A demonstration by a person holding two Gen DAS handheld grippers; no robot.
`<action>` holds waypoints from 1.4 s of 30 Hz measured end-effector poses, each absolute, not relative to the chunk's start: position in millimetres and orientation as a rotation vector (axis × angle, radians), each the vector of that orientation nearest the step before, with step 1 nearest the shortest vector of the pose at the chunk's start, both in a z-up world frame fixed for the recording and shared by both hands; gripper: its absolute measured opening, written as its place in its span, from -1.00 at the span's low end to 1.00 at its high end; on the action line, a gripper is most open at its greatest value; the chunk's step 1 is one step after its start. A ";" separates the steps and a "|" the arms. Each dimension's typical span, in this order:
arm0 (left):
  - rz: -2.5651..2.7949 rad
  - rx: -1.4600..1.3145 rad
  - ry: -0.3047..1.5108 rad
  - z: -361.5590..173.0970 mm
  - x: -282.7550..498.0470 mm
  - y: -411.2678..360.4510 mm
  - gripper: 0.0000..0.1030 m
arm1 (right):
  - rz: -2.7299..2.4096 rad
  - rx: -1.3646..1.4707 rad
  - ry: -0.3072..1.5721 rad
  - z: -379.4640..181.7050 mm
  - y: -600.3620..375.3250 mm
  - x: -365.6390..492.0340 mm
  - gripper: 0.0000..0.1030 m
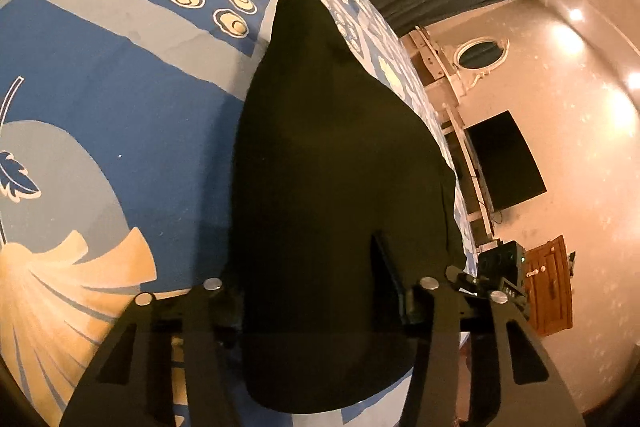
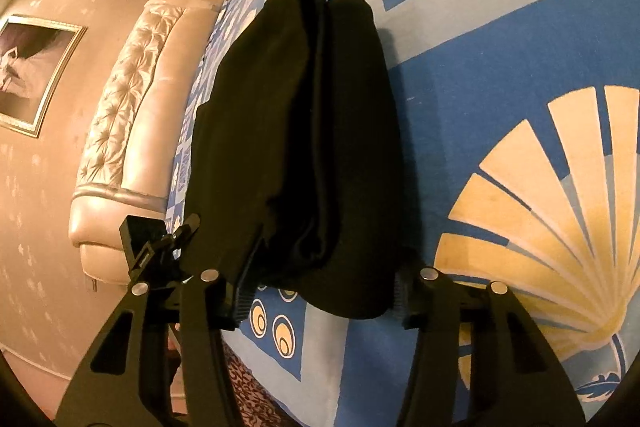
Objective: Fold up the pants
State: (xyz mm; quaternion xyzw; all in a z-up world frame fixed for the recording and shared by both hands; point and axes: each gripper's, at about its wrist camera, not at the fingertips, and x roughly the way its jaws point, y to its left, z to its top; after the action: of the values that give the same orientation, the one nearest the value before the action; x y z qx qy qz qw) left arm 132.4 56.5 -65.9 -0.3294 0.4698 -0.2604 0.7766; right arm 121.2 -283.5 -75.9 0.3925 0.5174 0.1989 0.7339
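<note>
- Your left gripper (image 1: pixel 316 291) is hovering, fingers spread wide around the black pants (image 1: pixel 336 163) on the bed (image 1: pixel 100 75).
- Your right gripper (image 2: pixel 320 291) is likewise spread, straddling their folded end.

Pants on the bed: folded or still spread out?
Folded lengthwise: the black pants lie as one narrow strip on the bedspread, stacked layers showing along the edge.

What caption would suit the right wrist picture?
Black pants lie lengthwise on a blue patterned bedspread, framed by the open right gripper.
</note>
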 end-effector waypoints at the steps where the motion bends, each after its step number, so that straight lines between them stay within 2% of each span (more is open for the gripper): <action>1: -0.561 -0.700 1.013 -64.7 132.5 55.2 -0.09 | 0.440 0.863 1.133 -75.5 -283.3 120.5 -0.02; 7: -0.569 -0.674 0.999 -61.7 133.2 52.6 -0.24 | 0.451 0.862 1.116 -71.7 -283.5 119.0 -0.12; 16: -0.573 -0.660 1.007 -63.5 135.0 51.8 -0.25 | 0.467 0.872 1.111 -68.1 -286.0 112.5 -0.19; 31: -0.591 -0.668 1.022 -68.3 140.7 51.2 -0.25 | 0.484 0.861 1.115 -69.4 -293.2 102.9 -0.19; 36: -0.591 -0.660 1.025 -72.4 148.7 49.9 -0.20 | 0.497 0.881 1.107 -74.7 -296.3 103.3 -0.17; 38: -0.594 -0.658 1.031 -74.8 151.6 50.4 -0.11 | 0.498 0.880 1.102 -76.6 -297.0 102.9 -0.15; 42: -0.604 -0.682 1.035 -78.7 156.3 51.1 -0.02 | 0.502 0.880 1.091 -78.3 -295.6 100.1 0.00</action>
State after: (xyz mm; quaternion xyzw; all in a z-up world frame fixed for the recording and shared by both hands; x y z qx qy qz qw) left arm 156.3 51.1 -78.7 -0.3144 0.4775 -0.2788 0.7716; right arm 100.1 -295.6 -78.3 0.4006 0.4966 0.2283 0.7353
